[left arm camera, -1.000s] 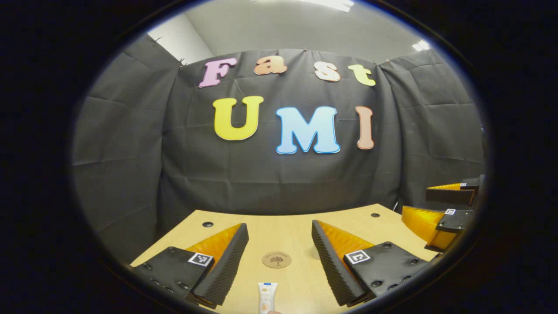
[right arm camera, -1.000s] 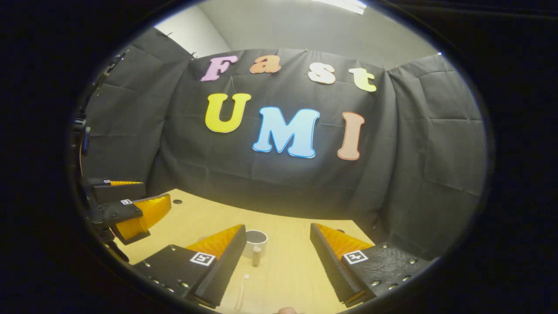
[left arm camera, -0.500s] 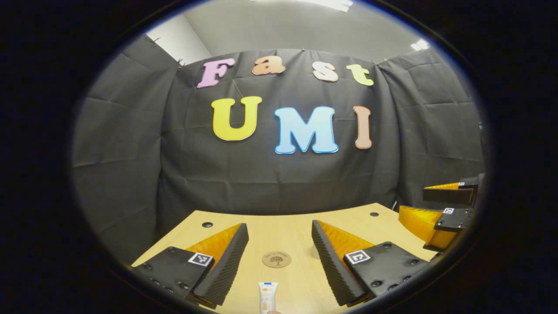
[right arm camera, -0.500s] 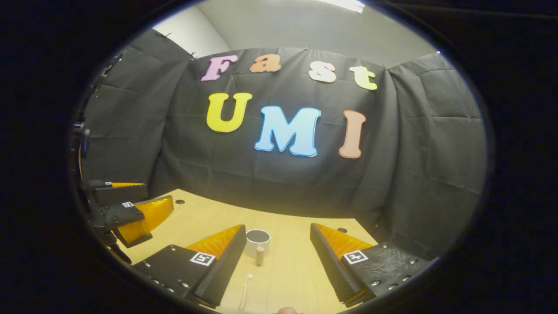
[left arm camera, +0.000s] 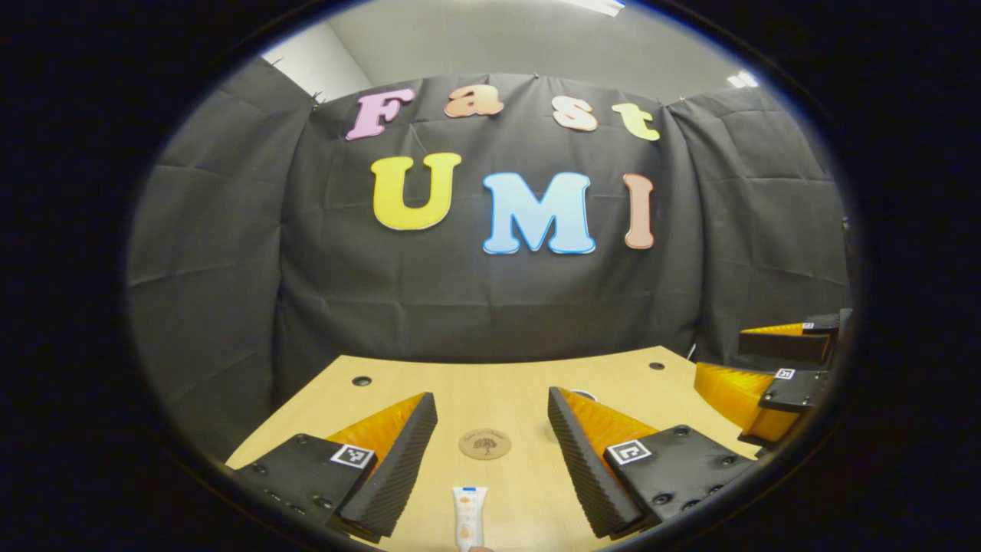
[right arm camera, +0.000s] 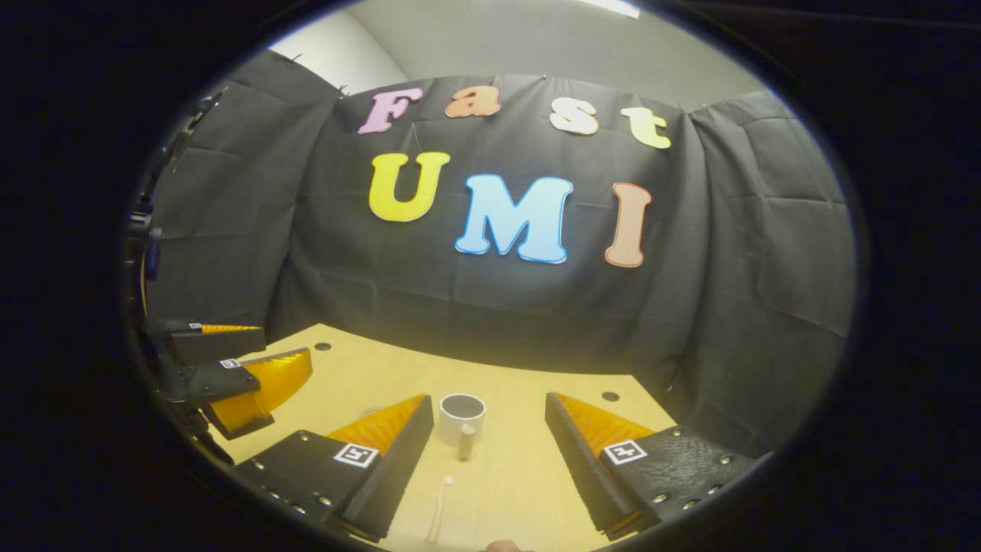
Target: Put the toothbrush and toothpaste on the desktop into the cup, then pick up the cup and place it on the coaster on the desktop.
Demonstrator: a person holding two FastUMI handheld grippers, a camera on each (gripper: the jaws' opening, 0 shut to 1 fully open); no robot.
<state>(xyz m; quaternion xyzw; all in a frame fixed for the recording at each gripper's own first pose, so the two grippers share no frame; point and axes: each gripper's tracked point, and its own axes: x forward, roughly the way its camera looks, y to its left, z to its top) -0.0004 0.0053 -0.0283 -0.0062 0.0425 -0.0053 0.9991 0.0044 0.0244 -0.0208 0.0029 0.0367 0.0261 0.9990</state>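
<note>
A white toothpaste tube [left arm camera: 469, 525] lies on the wooden desktop [left arm camera: 506, 387] at the near edge of the left gripper view, between the fingers of my open left gripper [left arm camera: 490, 402]. Past it sits the round brown coaster [left arm camera: 484, 443]. In the right gripper view, a white cup [right arm camera: 460, 414] stands upright on the desk with its handle toward me. A white toothbrush [right arm camera: 438, 514] lies lengthwise nearer than the cup. My right gripper [right arm camera: 487, 402] is open above them, holding nothing. Each gripper also appears at the other view's side, the right gripper [left arm camera: 736, 356] and the left gripper [right arm camera: 280, 343].
The black cloth wall closes the desk's far and side edges. Small round cable holes [left arm camera: 362, 380] [left arm camera: 656, 366] sit near the far corners, and another hole [right arm camera: 610, 396] lies right of the cup.
Both cameras have tipped down and eased forward a little. The toothpaste, coaster, cup and toothbrush show higher and slightly nearer. Both grippers have stayed open.
</note>
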